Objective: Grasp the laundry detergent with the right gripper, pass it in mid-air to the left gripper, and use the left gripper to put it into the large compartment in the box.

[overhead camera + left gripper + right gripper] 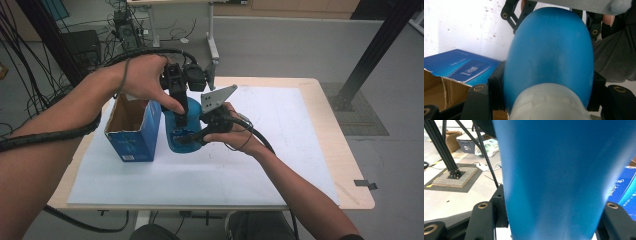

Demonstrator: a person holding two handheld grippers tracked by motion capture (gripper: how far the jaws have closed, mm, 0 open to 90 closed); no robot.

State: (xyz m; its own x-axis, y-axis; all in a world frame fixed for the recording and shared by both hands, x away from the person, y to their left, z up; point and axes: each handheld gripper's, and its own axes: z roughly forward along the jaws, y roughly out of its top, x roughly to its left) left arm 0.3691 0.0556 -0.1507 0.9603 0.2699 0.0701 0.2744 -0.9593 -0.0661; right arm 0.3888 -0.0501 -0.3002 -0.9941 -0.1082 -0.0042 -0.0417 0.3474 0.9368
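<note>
A blue bottle [175, 136] stands on the white sheet [280, 150], held by both grippers. My left gripper [181, 114] comes down from above and is shut on the bottle's [549, 50] shoulder, just past its whitish cap [549, 105]; a black pad presses on each side. My right gripper [194, 137] reaches in from the right and is shut on the bottle's body [554, 177], which fills the gap between its jaws. An open blue cardboard box [132, 130] stands upright just left of the bottle, close beside it.
The sheet covers a light wooden table [352, 165], with free room right of and in front of the bottle. A black frame post [372, 50] rises behind the far right corner. Cables [50, 135] trail along the left arm.
</note>
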